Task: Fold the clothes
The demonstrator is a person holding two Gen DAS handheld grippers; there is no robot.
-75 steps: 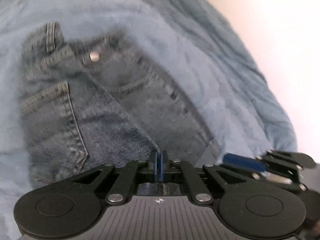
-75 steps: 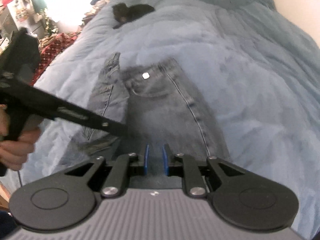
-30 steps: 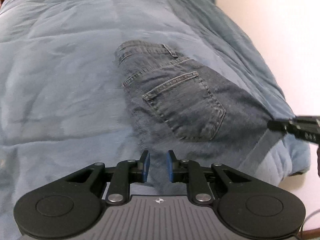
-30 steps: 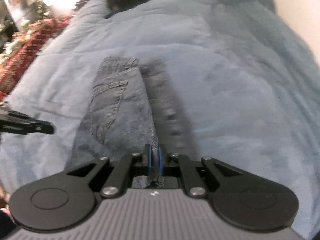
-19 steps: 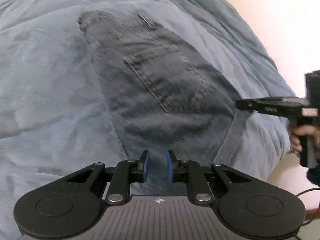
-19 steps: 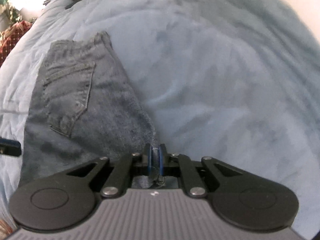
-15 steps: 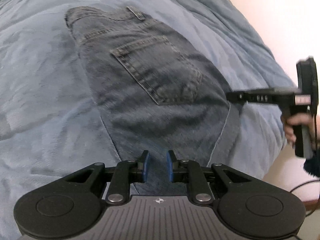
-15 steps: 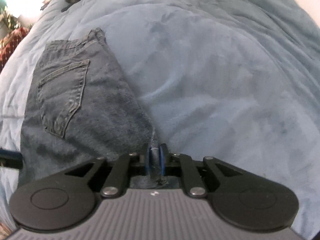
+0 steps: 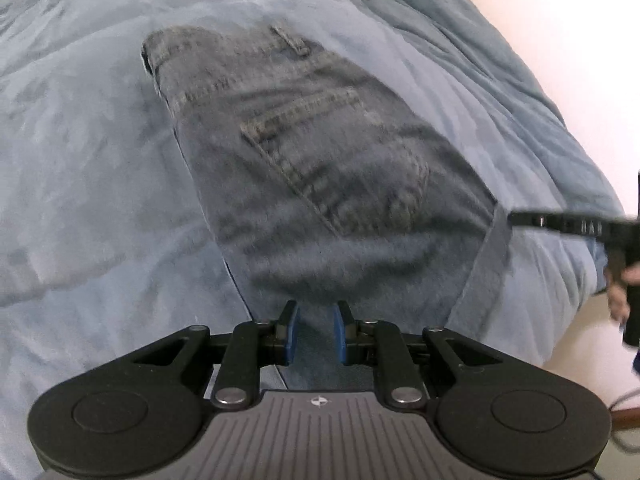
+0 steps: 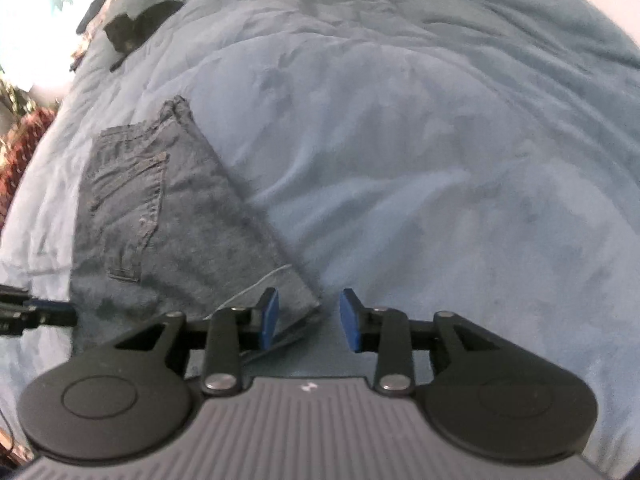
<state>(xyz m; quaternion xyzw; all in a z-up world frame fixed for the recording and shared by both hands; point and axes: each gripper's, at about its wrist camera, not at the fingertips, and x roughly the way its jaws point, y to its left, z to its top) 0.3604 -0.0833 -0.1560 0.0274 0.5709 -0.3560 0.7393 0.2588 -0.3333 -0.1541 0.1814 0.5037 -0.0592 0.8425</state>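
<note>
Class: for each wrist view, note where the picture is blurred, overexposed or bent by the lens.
Left wrist view: jeans smeared by motion blur, wall washed out, blanket edges curved by fisheye. Right wrist view: window area blown out at top left, jeans softly blurred, gripper body sharp.

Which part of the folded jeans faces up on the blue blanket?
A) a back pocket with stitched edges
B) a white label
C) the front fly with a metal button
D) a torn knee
A: the folded jeans lie on the blue blanket with a stitched back pocket on top; the right wrist view shows the same pocket, and no button, tear or label shows.
</note>
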